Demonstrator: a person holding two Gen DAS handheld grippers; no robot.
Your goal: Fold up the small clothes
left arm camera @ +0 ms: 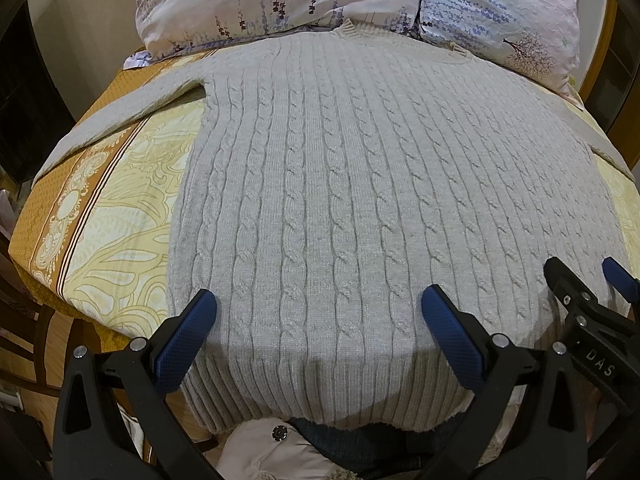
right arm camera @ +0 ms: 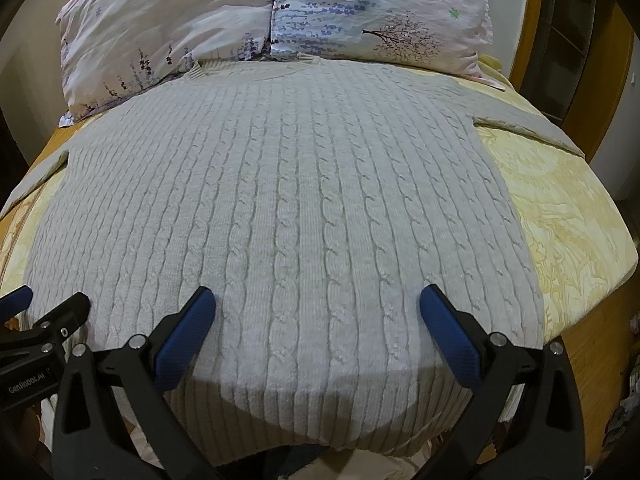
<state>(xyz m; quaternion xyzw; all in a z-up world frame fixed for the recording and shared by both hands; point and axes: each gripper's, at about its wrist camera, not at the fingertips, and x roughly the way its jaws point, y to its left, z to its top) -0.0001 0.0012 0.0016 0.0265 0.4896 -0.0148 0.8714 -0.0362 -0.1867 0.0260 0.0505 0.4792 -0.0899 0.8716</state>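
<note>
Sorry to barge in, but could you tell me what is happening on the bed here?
A person is holding two handheld grippers over a light grey cable-knit sweater spread flat on a yellow patterned bedspread, its collar toward two floral pillows. The left gripper and right gripper both hover open above the ribbed hem, side by side, holding nothing. The sleeves lie out to each side, so no fold has been made yet.

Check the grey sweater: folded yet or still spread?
Spread. The sweater lies flat on the bedspread, both sleeves out sideways, hem toward the open grippers.
</note>
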